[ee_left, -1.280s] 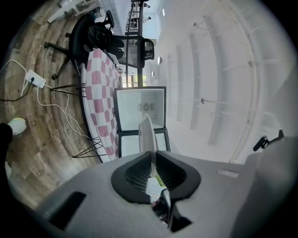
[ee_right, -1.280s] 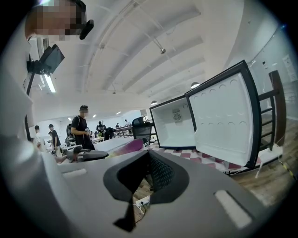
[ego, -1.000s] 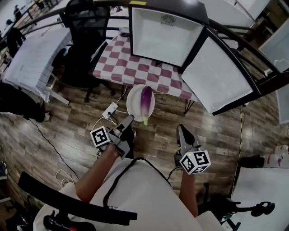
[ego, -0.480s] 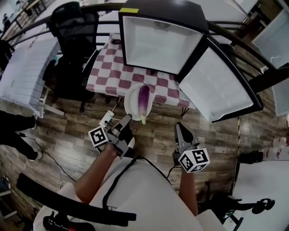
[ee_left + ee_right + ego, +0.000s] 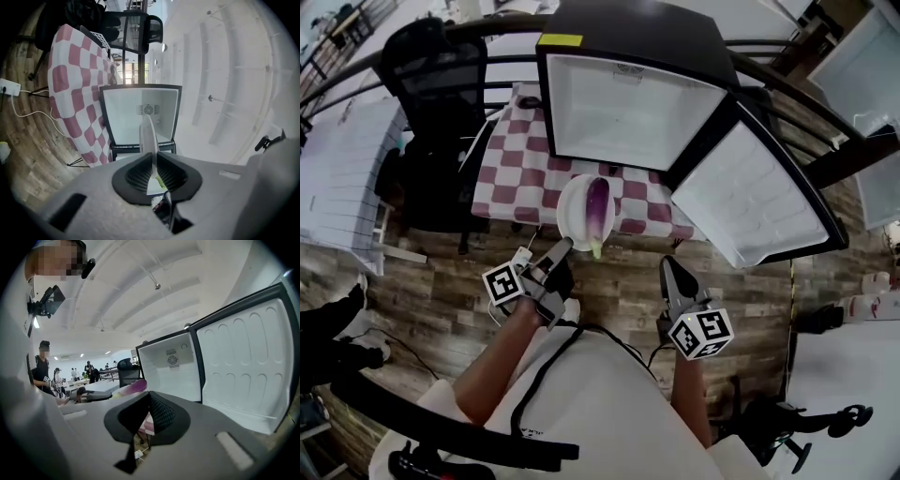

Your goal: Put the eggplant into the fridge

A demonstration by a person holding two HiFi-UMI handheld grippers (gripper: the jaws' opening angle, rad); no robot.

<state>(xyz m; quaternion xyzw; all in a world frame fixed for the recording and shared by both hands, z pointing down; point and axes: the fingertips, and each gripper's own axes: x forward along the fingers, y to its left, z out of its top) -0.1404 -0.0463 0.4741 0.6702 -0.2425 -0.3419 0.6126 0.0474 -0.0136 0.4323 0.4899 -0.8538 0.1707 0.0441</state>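
A: Two grippers. What's in them?
B: The left gripper (image 5: 565,247) is clamped on the rim of one plate (image 5: 571,211). The right gripper (image 5: 669,268) has its jaws together with nothing in them.
A: And the eggplant?
B: One eggplant (image 5: 598,208) lies on that plate, above the table (image 5: 512,178) edge. Beyond it one fridge (image 5: 628,108) stands on the table, door (image 5: 759,199) open.

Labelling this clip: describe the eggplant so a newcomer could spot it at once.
Find the open black fridge on the checked tablecloth. Just in front of its opening, the left gripper holds a white plate by the rim. The eggplant lies on it, the only glossy purple thing, with a green stem end.
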